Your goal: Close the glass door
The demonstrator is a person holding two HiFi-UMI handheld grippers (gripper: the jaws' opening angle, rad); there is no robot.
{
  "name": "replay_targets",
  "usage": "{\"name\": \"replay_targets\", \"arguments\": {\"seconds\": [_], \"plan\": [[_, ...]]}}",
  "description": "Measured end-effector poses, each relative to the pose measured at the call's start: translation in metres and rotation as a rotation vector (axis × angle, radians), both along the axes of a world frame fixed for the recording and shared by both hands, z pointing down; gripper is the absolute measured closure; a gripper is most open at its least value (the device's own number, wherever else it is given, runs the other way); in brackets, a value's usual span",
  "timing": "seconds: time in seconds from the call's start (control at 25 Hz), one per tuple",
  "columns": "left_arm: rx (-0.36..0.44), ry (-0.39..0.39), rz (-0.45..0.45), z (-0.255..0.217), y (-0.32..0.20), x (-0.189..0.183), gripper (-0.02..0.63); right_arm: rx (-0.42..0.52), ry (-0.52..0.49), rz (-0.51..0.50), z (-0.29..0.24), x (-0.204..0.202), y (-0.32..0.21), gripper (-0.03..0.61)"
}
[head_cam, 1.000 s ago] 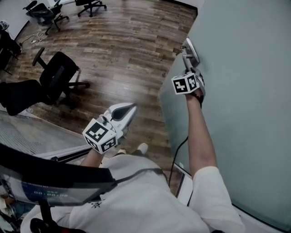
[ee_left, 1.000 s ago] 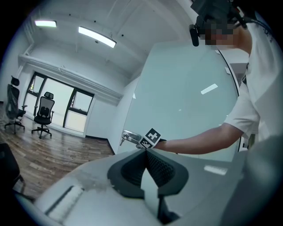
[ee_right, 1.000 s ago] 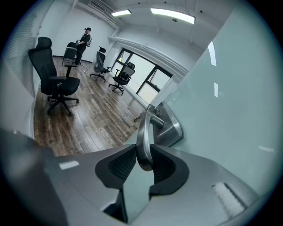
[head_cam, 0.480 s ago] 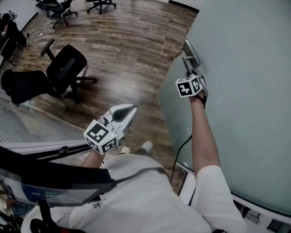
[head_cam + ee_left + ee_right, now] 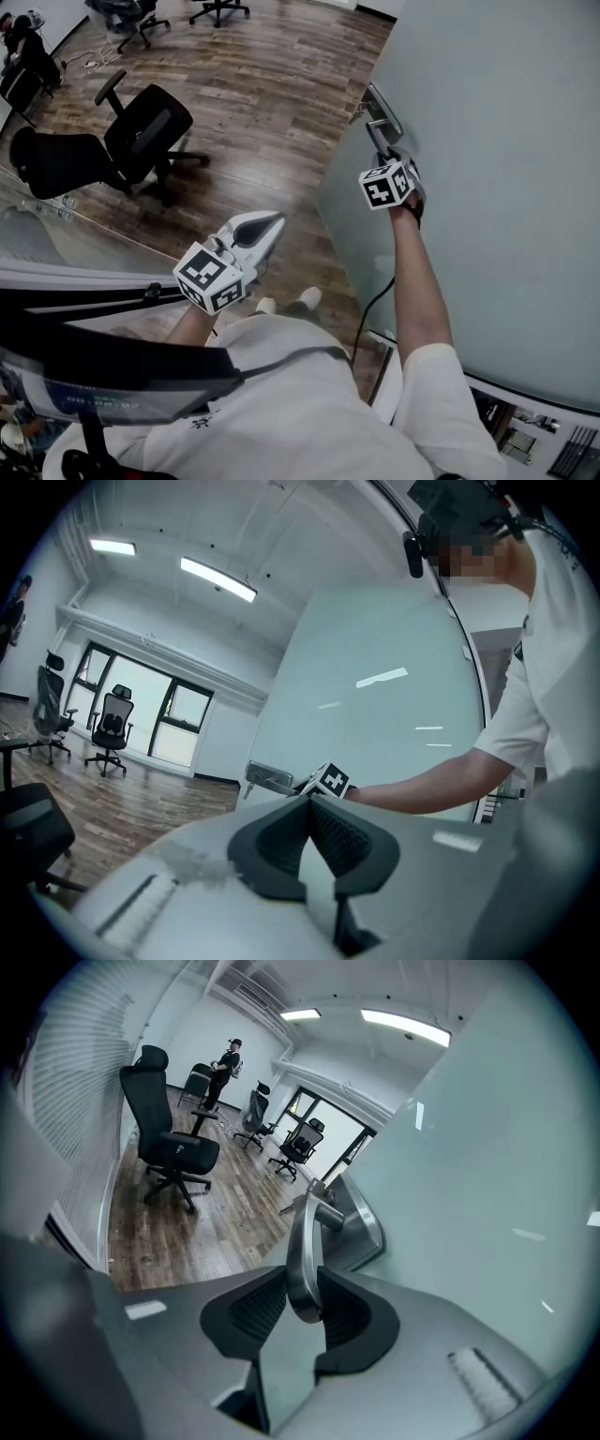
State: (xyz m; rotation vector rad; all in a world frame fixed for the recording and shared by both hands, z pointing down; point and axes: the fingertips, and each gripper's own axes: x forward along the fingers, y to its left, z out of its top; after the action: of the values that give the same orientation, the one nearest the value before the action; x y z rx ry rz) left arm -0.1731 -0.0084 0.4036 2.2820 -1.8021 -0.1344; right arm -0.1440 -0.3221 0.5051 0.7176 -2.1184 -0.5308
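Note:
The frosted glass door (image 5: 487, 187) fills the right of the head view. Its metal lever handle (image 5: 378, 129) sits on a steel plate near the door's edge. My right gripper (image 5: 386, 150) is at the end of an outstretched arm and is shut on the door handle (image 5: 305, 1241). The lever lies between both pads; the jaws have just been opening a little. My left gripper (image 5: 272, 221) hangs level over the wooden floor, away from the door. Its jaws are shut with nothing between them (image 5: 309, 801). The left gripper view also shows the door (image 5: 375, 714) and the right arm.
A black office chair (image 5: 141, 136) stands on the wooden floor (image 5: 262, 84) left of the door. More chairs (image 5: 220, 9) stand farther back. A glass partition with a dark rail (image 5: 84, 291) runs along the lower left. A person (image 5: 225, 1065) stands far off by desks.
The door's edge and handle have shifted left in the head view, and the chair has drifted right. The right gripper stays on the handle. The left gripper keeps its place beside the body.

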Motion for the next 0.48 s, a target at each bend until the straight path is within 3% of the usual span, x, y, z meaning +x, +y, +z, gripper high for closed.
{"name": "replay_targets", "arguments": {"seconds": [0.48], "plan": [[0.034, -0.021, 0.044, -0.001, 0.053, 0.006, 0.609, -0.018, -0.001, -0.101, 0.004, -0.021, 0.079, 0.472]]}}
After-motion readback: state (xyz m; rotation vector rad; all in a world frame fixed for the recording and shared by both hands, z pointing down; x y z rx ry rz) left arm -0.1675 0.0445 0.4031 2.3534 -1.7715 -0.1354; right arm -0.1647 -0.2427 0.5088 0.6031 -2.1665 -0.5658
